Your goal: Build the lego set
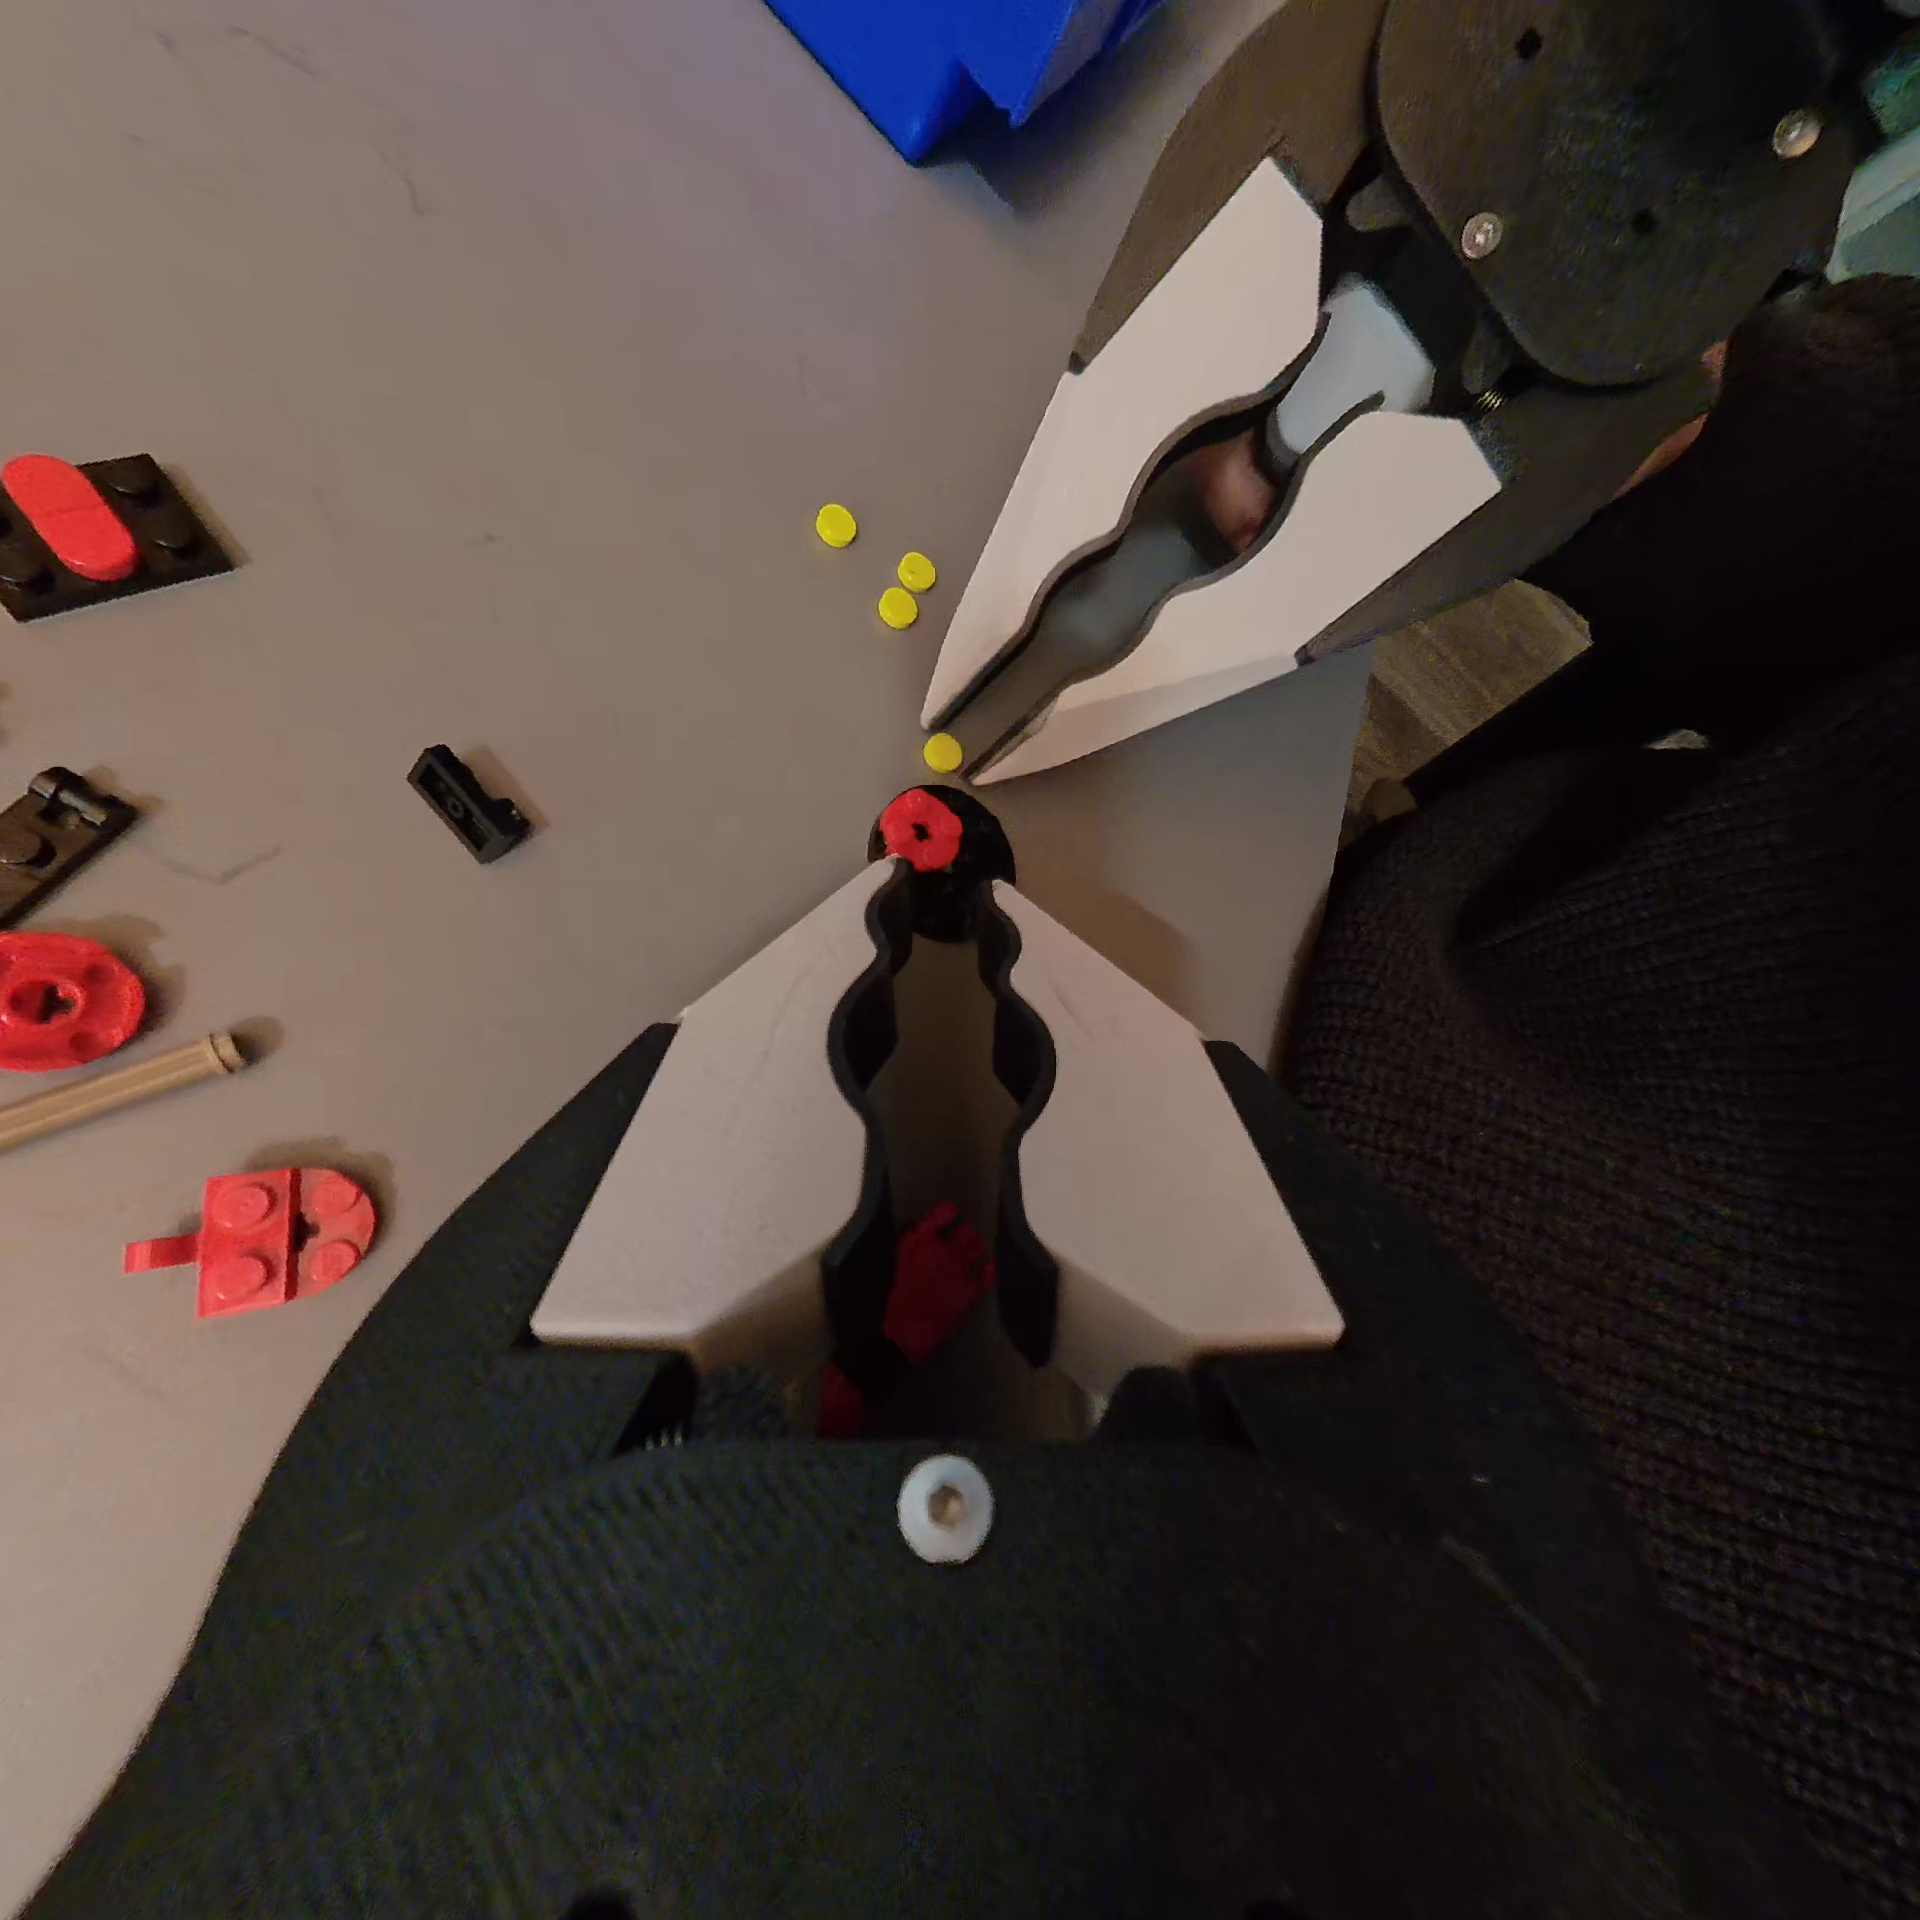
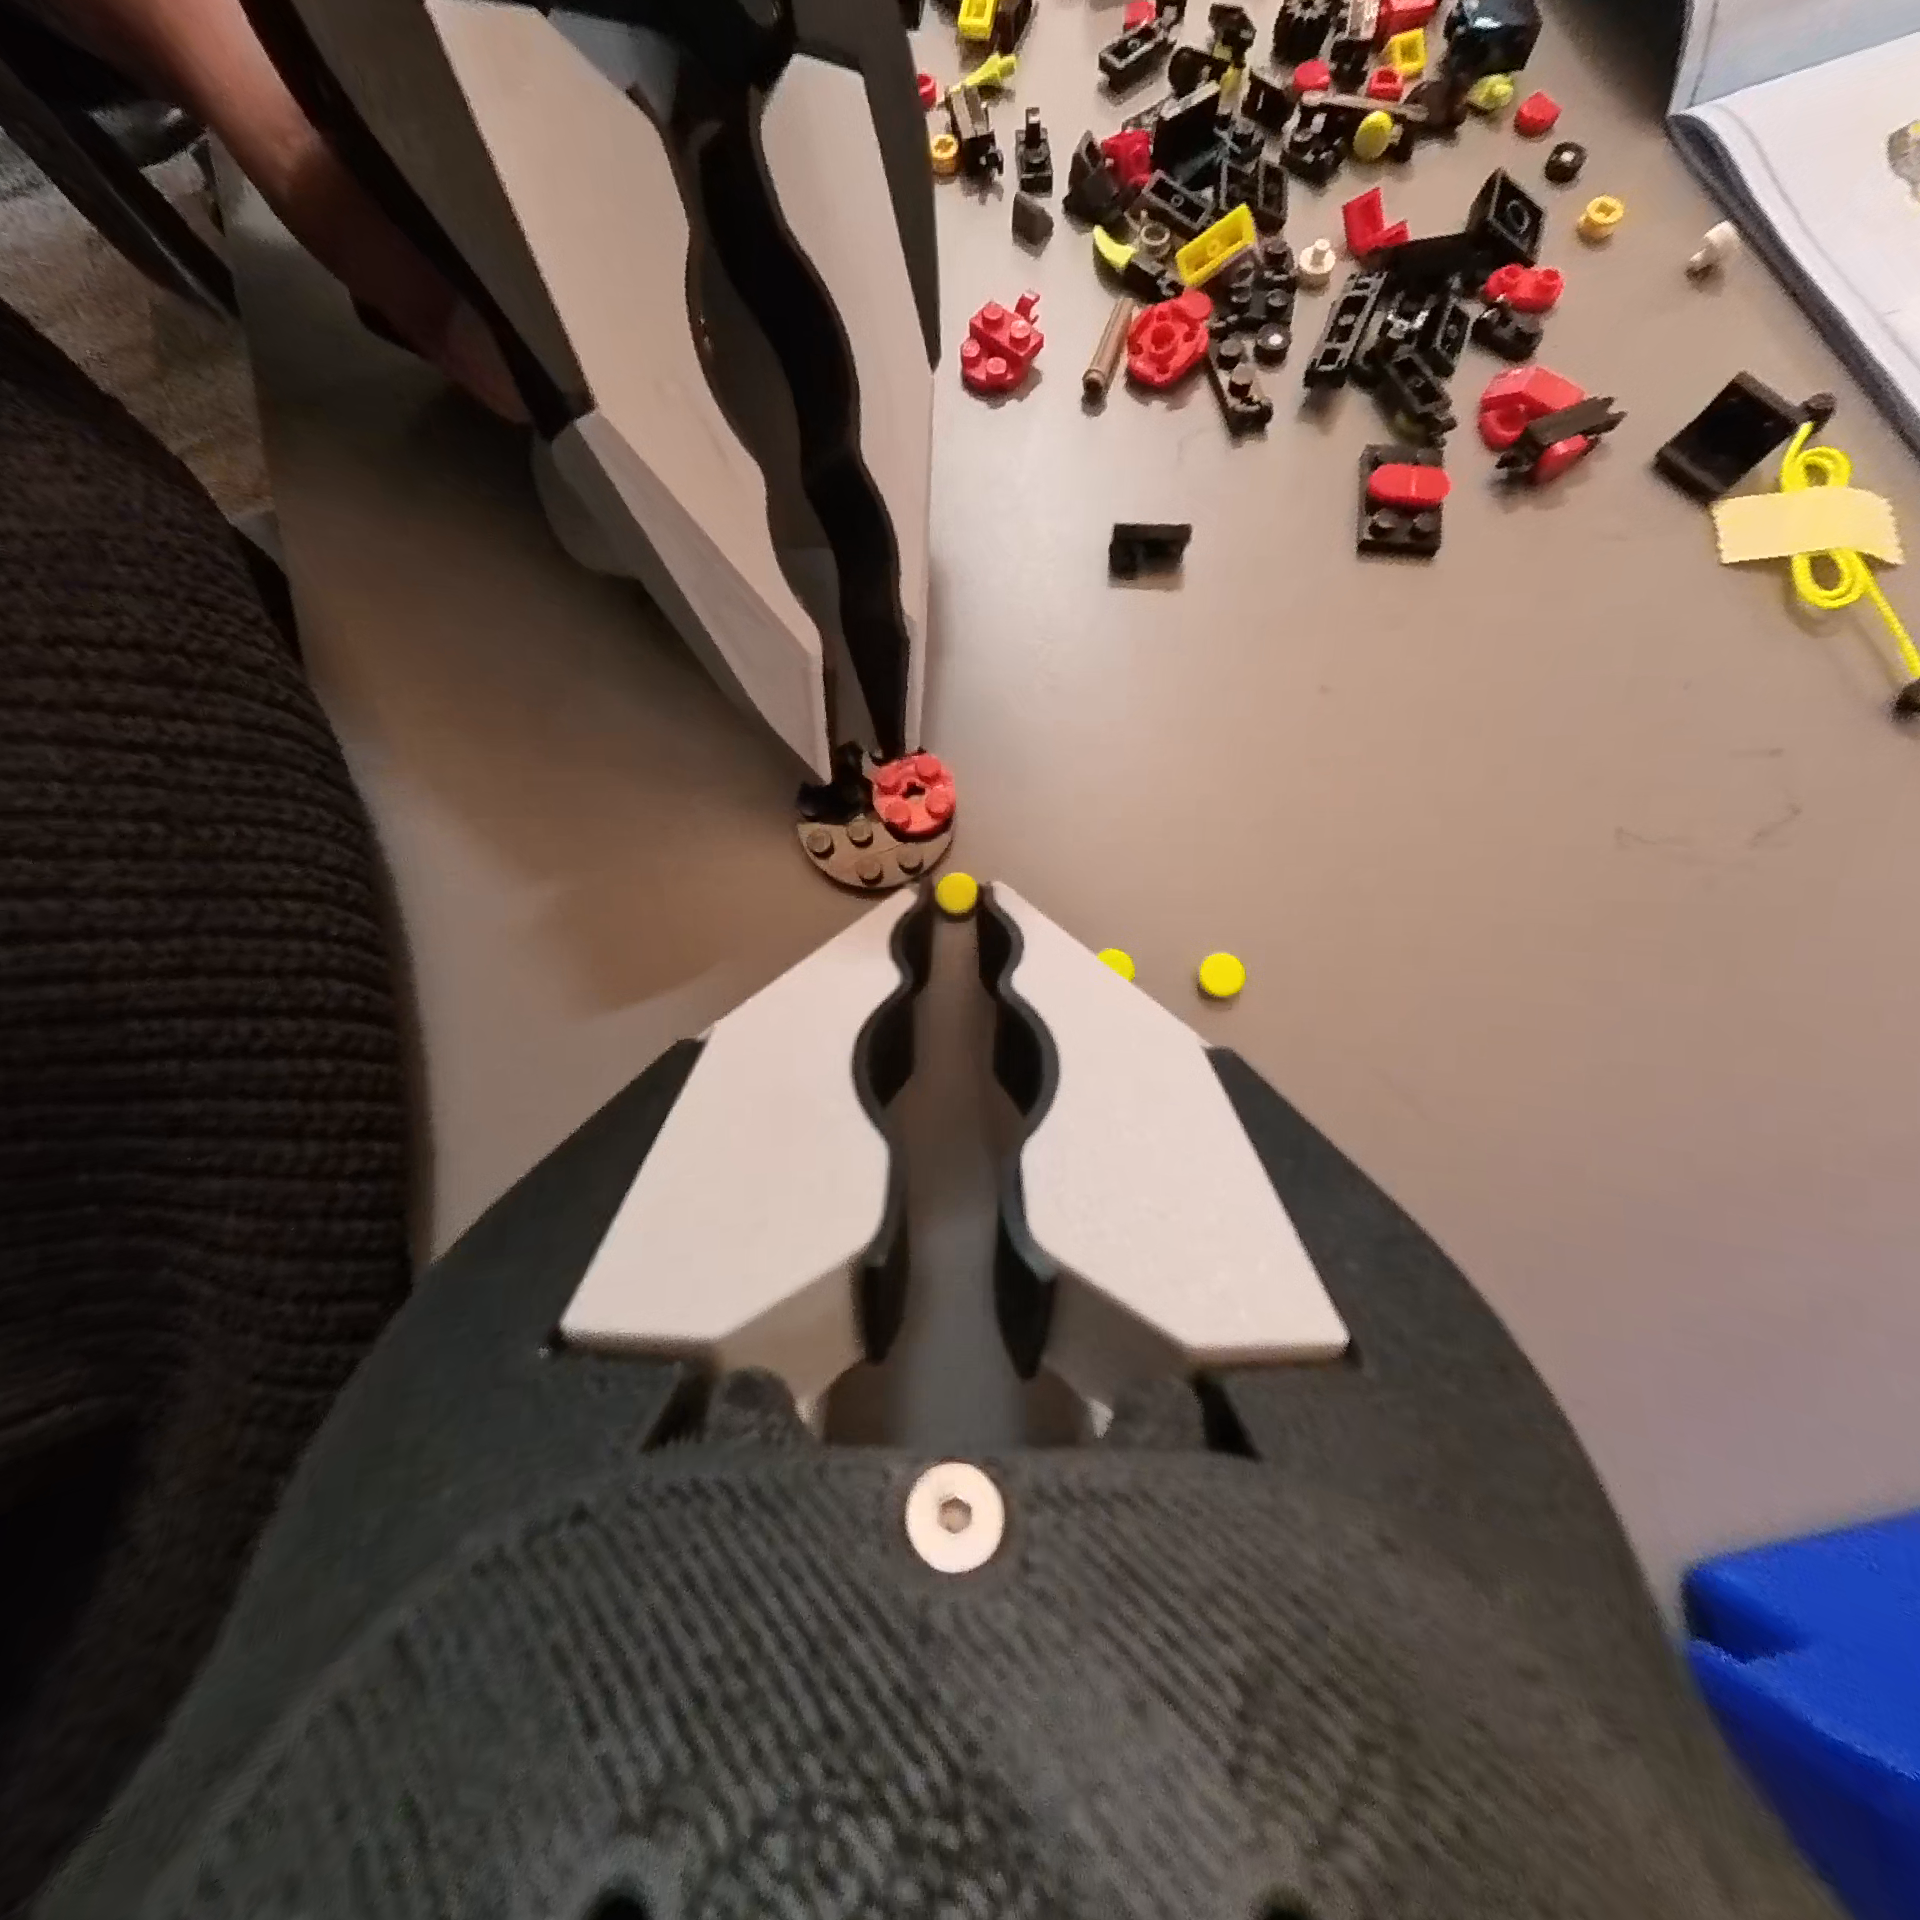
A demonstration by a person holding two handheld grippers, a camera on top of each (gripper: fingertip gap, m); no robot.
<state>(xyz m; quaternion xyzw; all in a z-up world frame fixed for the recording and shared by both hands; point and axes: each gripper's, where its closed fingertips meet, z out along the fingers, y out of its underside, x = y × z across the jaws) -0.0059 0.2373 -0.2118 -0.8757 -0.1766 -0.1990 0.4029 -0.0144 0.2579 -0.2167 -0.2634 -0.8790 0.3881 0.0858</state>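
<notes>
My left gripper [image 1: 940,878] is shut on the edge of a black round plate [image 2: 868,857] that has a red round piece [image 1: 920,828] on top; the red piece also shows in the right wrist view [image 2: 914,795]. My right gripper [image 2: 956,896] comes in from the opposite side, its tips almost meeting the left one's. Its jaws are nearly closed, with a small yellow round tile [image 2: 956,894] pinched between the very tips at table level. That tile also shows in the left wrist view [image 1: 942,752], just beyond the black plate. The right gripper [image 1: 951,750] enters there from the upper right.
Three more yellow tiles [image 1: 897,607] lie on the grey table [image 1: 520,312]. Loose red and black parts [image 1: 275,1236] and a tan axle [image 1: 114,1091] lie to the left. A big pile of parts [image 2: 1299,229], a yellow string [image 2: 1818,561], a booklet [image 2: 1829,208] and a blue bin [image 2: 1808,1683] show in the right wrist view. Less than 4 cm separates the two grippers' tips.
</notes>
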